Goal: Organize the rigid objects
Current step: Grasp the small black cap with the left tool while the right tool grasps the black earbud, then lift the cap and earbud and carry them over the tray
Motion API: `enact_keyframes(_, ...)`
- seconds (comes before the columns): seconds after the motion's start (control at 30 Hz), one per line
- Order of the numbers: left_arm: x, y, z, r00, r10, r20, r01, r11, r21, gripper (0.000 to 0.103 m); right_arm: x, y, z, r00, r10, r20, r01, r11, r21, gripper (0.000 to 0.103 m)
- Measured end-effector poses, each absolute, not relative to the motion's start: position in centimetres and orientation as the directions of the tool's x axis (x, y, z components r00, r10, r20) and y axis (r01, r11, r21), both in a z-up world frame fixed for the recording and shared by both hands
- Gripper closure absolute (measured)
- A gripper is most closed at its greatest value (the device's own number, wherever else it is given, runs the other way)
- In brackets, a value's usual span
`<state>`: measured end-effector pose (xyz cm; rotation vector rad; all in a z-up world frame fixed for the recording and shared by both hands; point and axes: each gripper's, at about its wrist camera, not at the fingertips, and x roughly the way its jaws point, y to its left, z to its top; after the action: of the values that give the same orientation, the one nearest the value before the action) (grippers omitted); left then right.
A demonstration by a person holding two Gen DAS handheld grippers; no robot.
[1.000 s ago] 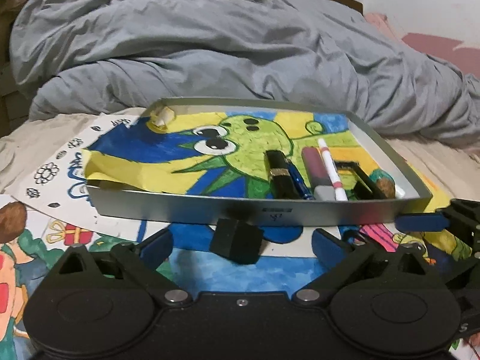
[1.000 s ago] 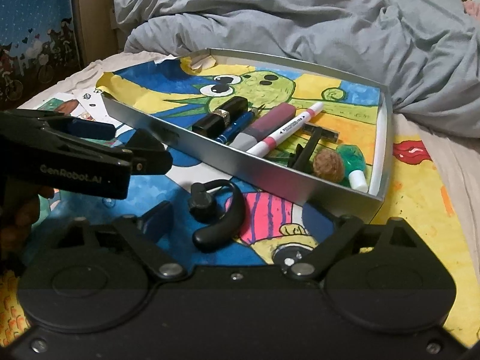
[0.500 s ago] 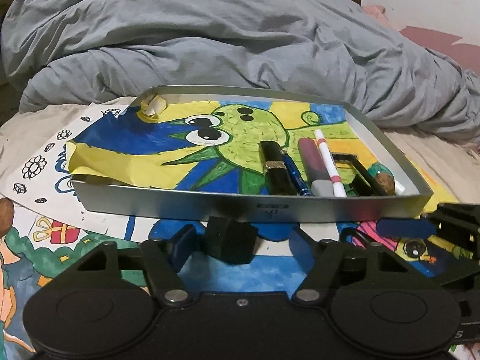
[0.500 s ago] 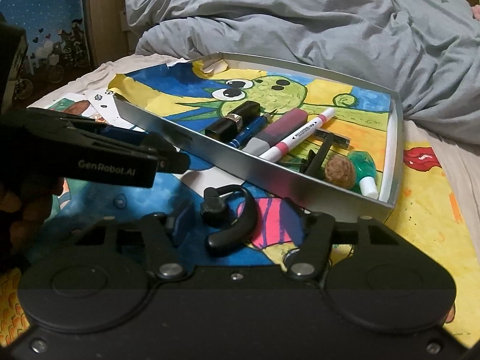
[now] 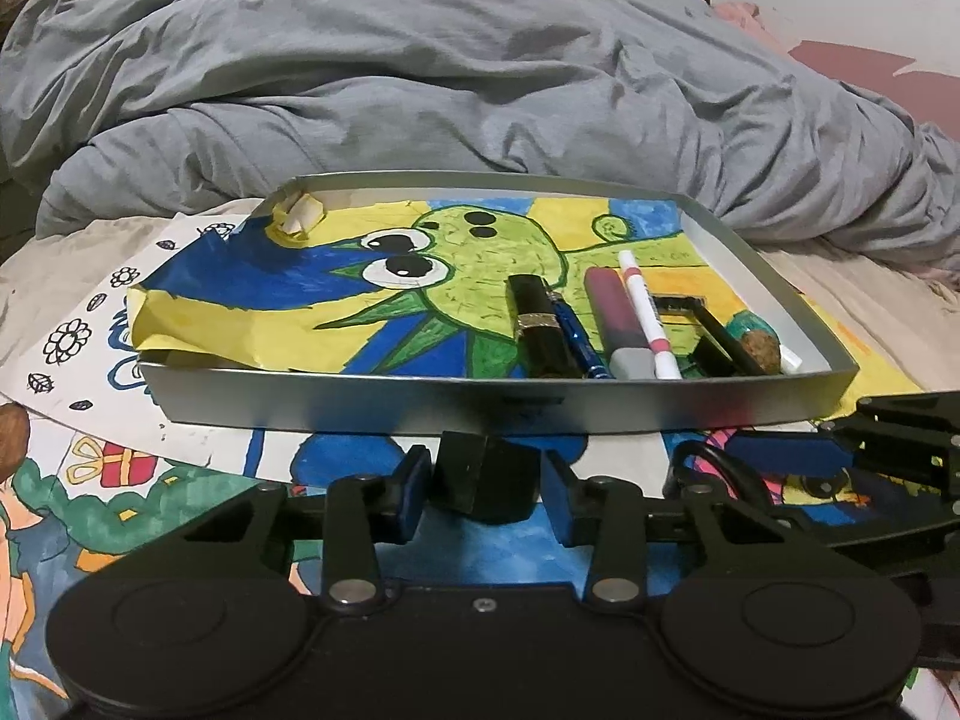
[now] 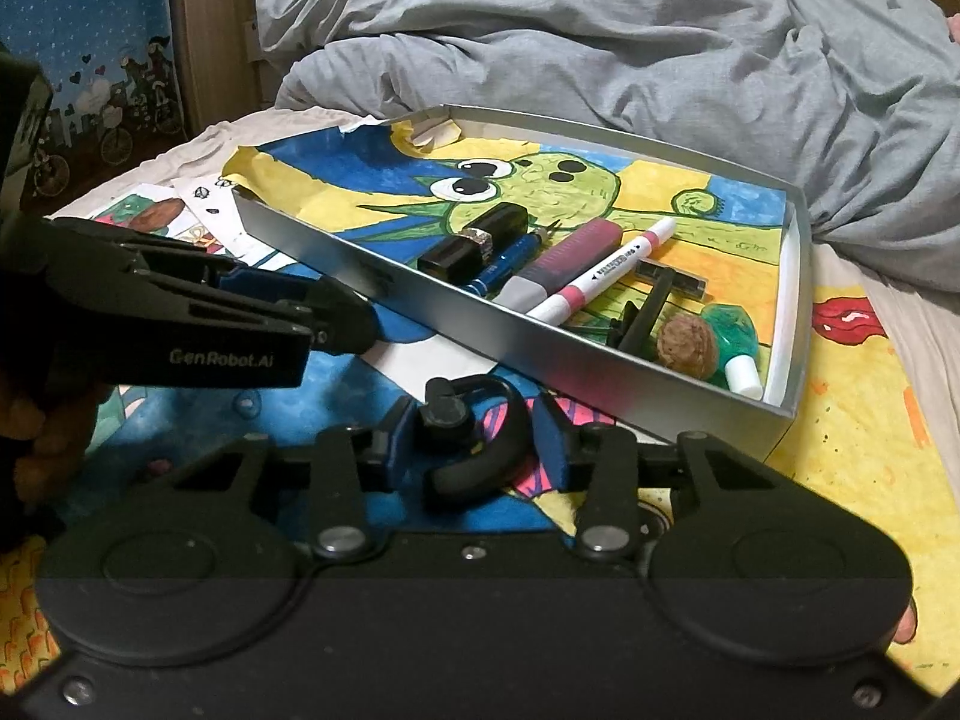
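On the left, the left gripper (image 5: pixel 485 489) sits low over the drawings (image 5: pixel 108 468) spread on the bed, with a small black cube (image 5: pixel 483 483) between its blue pads (image 5: pixel 414 495). Its jaws have just been closing and now stand narrow: the left pad looks to be touching the cube's side, while a thin gap seems to remain at the right pad, so the grip does not look complete. The cube lies on the paper just in front of the tray's (image 5: pixel 360 399) near wall. To do this well, the squeeze should finish squarely on two flat faces, not on an edge, or the cube may twist out; then it should be lifted clear of the wall before going over. Inside the tray, toward its right end, lie a lipstick (image 5: pixel 537 324), a blue pen (image 5: pixel 579 339), a marker (image 5: pixel 645 315), a razor (image 5: pixel 708 339) and a walnut (image 5: pixel 761 348), so the open left half is probably the easier landing spot. Further right, the right gripper (image 6: pixel 474 441) has also just been closing, around a black earpiece (image 6: pixel 474 462) that lies on the paper just outside the tray's near wall. The pads flank it closely; whether both already press on it cannot be told. The hook is curved and thin, so the firmer hold is likely on its thick body, and the two grippers, close side by side, should lift without crossing. A grey duvet (image 6: pixel 600 30) is heaped behind the tray.
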<state>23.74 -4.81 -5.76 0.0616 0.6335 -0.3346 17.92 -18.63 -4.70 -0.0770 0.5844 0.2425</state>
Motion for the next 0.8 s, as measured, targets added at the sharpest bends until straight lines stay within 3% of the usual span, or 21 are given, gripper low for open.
enact_keyframes(0.53,19.8,-5.0,-5.3,0.745,-0.313,-0.589,0.313,0.944,-0.106,0.064,15.4,-19.4,-3.4,0.777,0.224,-0.588,-0.286,0.958,-0.012,0.07)
enact_keyframes(0.8,17.7,-4.9,-4.0,0.769,-0.305,-0.562,0.275,0.951,-0.141,0.064,13.7,-20.6,-1.1,0.813,0.234,-0.533,-0.28,0.96,-0.004,0.07)
